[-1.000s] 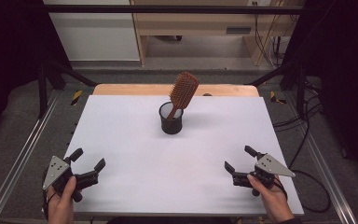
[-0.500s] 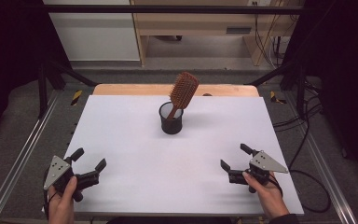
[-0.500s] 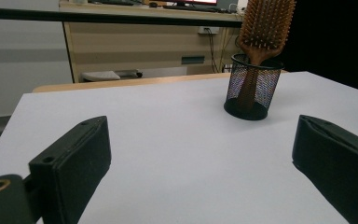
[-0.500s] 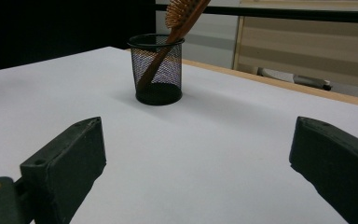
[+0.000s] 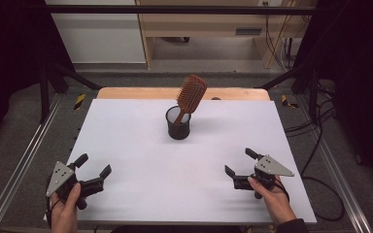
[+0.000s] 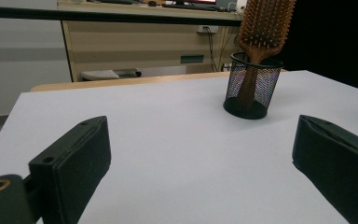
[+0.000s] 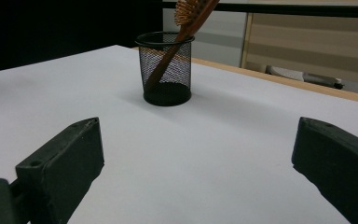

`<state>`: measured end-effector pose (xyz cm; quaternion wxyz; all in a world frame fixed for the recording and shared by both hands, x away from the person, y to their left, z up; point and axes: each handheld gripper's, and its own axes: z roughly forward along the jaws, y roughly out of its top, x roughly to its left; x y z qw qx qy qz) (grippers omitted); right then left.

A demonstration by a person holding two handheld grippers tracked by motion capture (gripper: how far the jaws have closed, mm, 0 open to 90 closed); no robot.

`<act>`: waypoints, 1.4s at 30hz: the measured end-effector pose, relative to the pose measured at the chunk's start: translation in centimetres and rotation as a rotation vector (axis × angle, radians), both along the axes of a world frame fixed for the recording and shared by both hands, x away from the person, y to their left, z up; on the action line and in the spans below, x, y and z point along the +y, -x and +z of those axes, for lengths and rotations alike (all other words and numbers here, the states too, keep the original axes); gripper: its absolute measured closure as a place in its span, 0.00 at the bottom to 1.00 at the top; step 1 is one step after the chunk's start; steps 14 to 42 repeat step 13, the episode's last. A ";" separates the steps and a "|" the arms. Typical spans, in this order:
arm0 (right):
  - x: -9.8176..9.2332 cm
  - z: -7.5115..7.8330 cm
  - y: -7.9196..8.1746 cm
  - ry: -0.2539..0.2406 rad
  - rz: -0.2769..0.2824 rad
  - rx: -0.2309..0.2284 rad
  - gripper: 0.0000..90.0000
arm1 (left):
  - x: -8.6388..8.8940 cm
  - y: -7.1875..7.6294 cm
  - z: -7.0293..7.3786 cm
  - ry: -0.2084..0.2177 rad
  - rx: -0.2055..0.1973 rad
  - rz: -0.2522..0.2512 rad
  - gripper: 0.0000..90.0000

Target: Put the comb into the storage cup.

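Note:
A black mesh cup (image 5: 178, 124) stands upright on the white table (image 5: 126, 131), a little behind its middle. A brown wooden hairbrush (image 5: 190, 95) leans in it, handle down, bristled head up and tilted right. The cup (image 6: 251, 86) and hairbrush (image 6: 265, 25) sit far ahead in the left gripper view. The right gripper view has the cup (image 7: 164, 70) ahead and left, with the brush handle (image 7: 177, 44) slanting inside. My left gripper (image 5: 93, 170) rests open at the front left corner. Front right, my right gripper (image 5: 239, 163) is open, holding nothing.
A wooden strip (image 5: 136, 93) runs along the table's far edge. Metal rails (image 5: 24, 160) flank the table on both sides. Behind it stand a light wooden bench (image 5: 199, 29) and cables (image 5: 320, 126) on the right floor.
My right gripper has slid a little to the left and toward the table's middle. The left gripper, cup and hairbrush have stayed put.

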<state>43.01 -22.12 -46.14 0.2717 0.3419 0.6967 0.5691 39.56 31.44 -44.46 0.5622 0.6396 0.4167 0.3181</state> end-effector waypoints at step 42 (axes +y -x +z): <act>0.5 0.2 0.3 -0.016 0.008 -0.012 0.04 | -0.1 -0.1 0.1 -0.007 -0.005 -0.001 0.05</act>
